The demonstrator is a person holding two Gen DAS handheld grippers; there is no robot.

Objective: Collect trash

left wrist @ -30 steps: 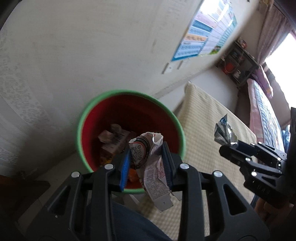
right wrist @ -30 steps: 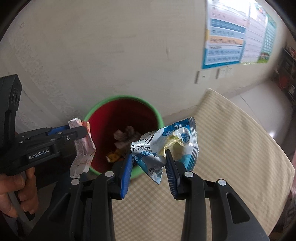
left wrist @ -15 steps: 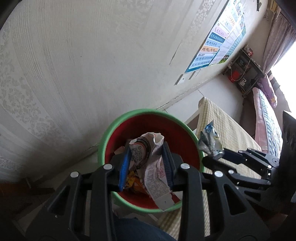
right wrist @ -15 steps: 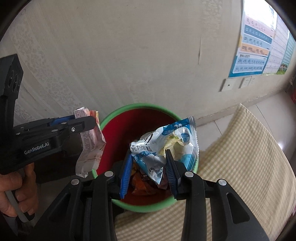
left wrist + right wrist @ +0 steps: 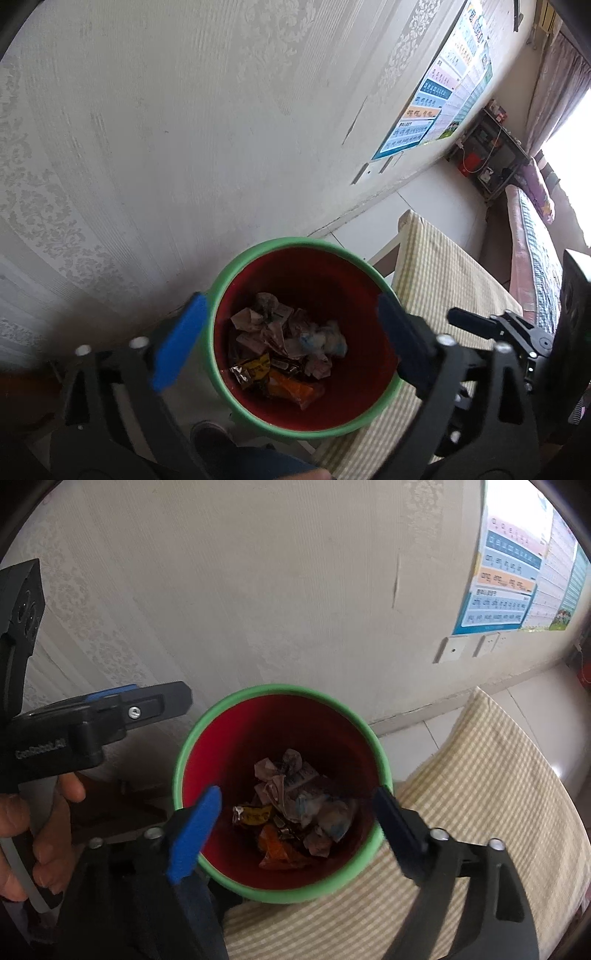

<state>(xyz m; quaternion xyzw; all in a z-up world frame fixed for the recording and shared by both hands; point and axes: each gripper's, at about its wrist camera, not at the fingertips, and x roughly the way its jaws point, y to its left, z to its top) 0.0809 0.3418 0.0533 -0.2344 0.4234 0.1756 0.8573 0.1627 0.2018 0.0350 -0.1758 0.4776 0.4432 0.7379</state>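
Note:
A red bin with a green rim (image 5: 280,243) (image 5: 280,688) stands on the floor by the wall. Crumpled wrappers and paper trash (image 5: 288,343) (image 5: 295,805) lie at its bottom, among them a blue and white snack bag (image 5: 334,818) and a paper receipt (image 5: 273,332). My left gripper (image 5: 291,332) is open wide and empty above the bin's mouth. My right gripper (image 5: 299,812) is open wide and empty above the bin too. Each gripper shows in the other's view, the left (image 5: 110,709) and the right (image 5: 491,328).
A table with a yellow checked cloth (image 5: 443,280) (image 5: 480,797) stands right against the bin. The patterned wall (image 5: 184,129) is just behind it, with a poster (image 5: 517,583) and sockets. A shoe (image 5: 210,439) shows below the bin.
Both grippers opened over the bin. The receipt fell from the left one and the blue snack bag from the right one; both now lie in the bin.

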